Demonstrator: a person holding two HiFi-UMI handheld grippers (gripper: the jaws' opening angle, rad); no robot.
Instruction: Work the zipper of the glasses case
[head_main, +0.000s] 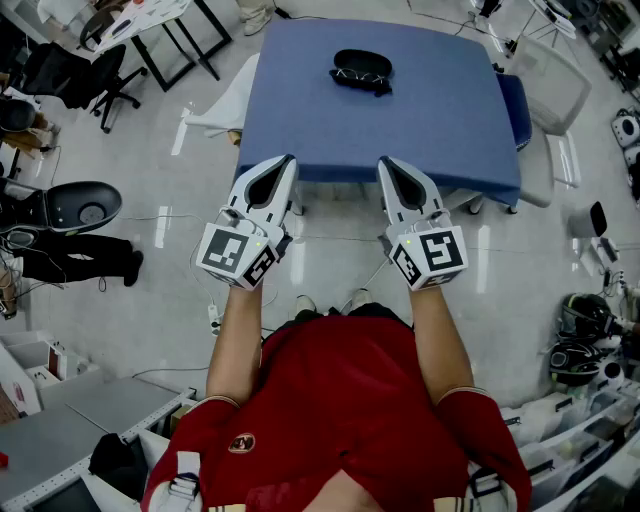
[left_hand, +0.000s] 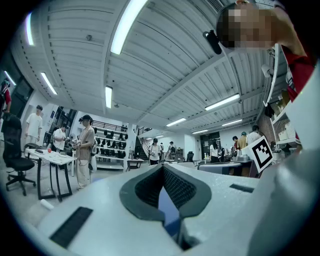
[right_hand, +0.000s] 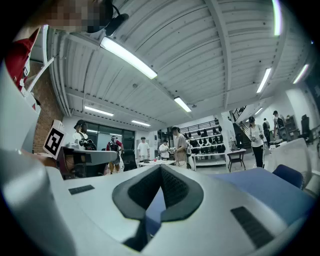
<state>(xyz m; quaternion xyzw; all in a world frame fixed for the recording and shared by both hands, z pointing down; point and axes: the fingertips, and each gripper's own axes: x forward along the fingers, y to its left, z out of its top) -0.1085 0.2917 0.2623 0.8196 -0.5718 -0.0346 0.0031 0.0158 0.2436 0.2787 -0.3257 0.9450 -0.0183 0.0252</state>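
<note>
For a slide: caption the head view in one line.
Shut and empty, left claw and right claw at near edge of blue table bearing glasses case.

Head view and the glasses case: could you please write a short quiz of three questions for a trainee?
1. True or false: the glasses case lies on the far part of the blue table.
2. Choose one. The left tongs are: A) wide open; B) shut on the case; C) shut, holding nothing.
3. Short answer: do the right tongs touch the case?
Key: 1 true; 2 C; 3 no, they are held well short of it.
</note>
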